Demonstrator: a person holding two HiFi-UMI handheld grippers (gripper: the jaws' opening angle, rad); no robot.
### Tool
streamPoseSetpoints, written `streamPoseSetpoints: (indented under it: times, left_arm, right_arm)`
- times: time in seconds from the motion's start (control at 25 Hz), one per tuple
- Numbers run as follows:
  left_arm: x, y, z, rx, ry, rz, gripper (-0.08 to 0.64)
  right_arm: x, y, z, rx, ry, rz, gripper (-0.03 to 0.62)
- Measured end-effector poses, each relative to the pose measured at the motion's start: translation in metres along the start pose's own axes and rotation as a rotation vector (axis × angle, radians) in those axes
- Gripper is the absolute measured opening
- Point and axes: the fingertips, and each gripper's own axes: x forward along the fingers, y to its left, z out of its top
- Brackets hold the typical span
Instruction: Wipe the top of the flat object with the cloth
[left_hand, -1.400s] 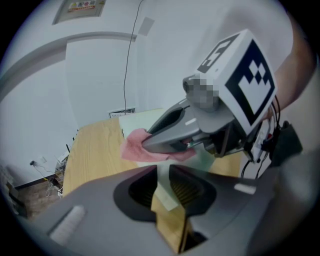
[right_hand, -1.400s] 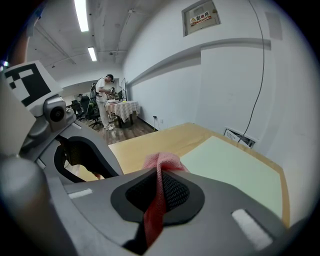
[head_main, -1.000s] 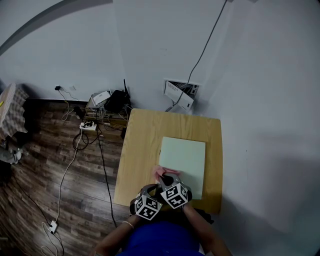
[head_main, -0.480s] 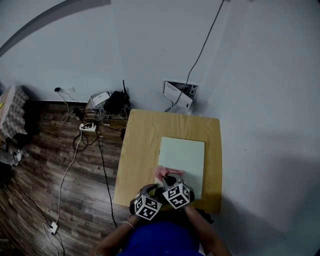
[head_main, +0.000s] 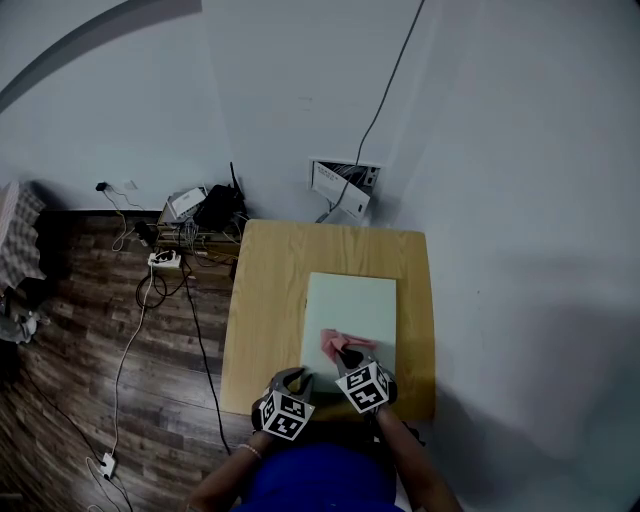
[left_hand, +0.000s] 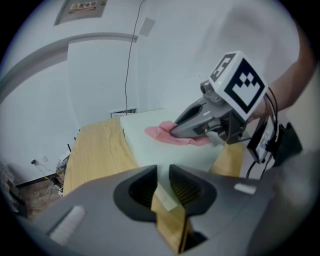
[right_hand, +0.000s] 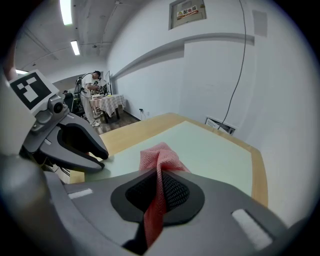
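Pink cloth (right_hand: 159, 155) is pinched in the right gripper (right_hand: 160, 174) – its fingers are closed on a bunched fold, with the tail hanging down through the slot toward the camera. The free end of the cloth lies on the flat object (head_main: 350, 305), a pale green board, at its near half and slightly left of centre. The head view shows the right gripper angled down onto that spot.

The board lies flat on the wooden tabletop (head_main: 262, 300), long side running away from the person and shifted toward the right edge. Bare wood shows as a wide strip on the left and a thin one on the right.

Left gripper (left_hand: 162, 176) sits at the board's near-left corner. Its fingers are a narrow gap apart – the pale corner and a wedge of wood show in that gap. Can't tell whether the fingers actually touch the board. The two grippers are close together, left one just off the cloth.

Background: the tabletop butts against a white wall, with an open wall box (head_main: 343, 183) behind it. A power strip (head_main: 165, 260) and cables lie on the dark wood floor (head_main: 80, 350) to the left.
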Motion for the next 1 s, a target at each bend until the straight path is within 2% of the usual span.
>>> streamPoseSetpoints:
  times: [0.48,1.0]
  left_arm:
    - [0.001,-0.002,0.000,0.000,-0.006,0.004,0.077]
    - [0.001,-0.005,-0.001,0.008,-0.001,0.001,0.077]
  right_arm:
    - [-0.033,-0.047,-0.043,0.079,0.040,-0.107,0.015]
    - [-0.056,-0.072,-0.073,0.133,0.092,-0.143,0.015]
